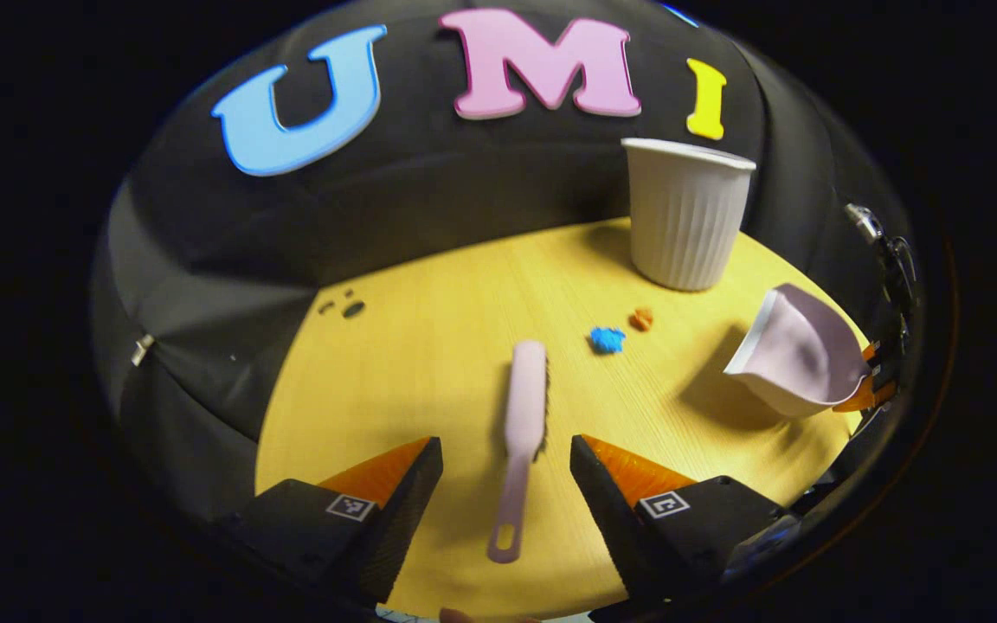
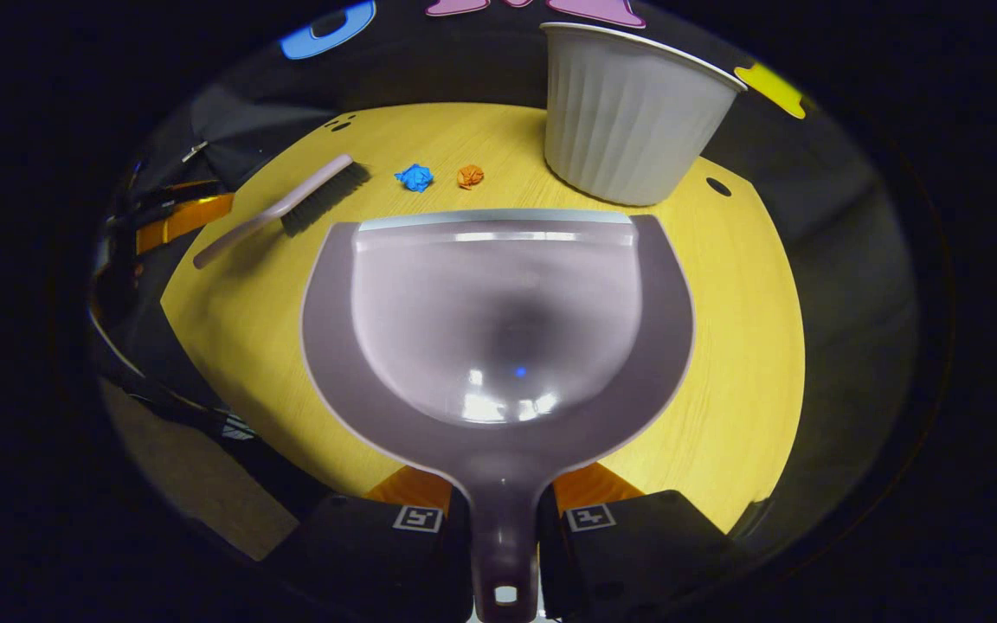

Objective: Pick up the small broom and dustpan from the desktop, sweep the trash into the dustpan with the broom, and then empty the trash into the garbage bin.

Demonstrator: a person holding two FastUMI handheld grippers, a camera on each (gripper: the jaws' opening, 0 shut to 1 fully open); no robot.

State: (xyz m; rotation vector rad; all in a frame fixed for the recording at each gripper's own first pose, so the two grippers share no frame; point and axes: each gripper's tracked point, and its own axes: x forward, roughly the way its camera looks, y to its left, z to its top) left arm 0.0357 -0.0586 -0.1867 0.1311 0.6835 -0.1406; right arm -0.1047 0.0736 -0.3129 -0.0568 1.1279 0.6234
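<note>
One tool up, one to go: dustpan (image 2: 498, 346) clamped by its handle in the right gripper (image 2: 503, 510), left gripper (image 1: 507, 484) spread astride the broom (image 1: 520, 433) flat on the bench (image 1: 429, 346), scraps (image 1: 607, 339) at one o'clock unswept, bin (image 1: 687, 216) waiting beyond.

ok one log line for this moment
right tool: shut on dustpan handle | left tool: open, straddling broom handle | trash: on table | bin: upright

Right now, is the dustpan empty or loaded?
Empty: the dustpan pan is bare; the blue scrap and orange scrap lie on the table.
</note>
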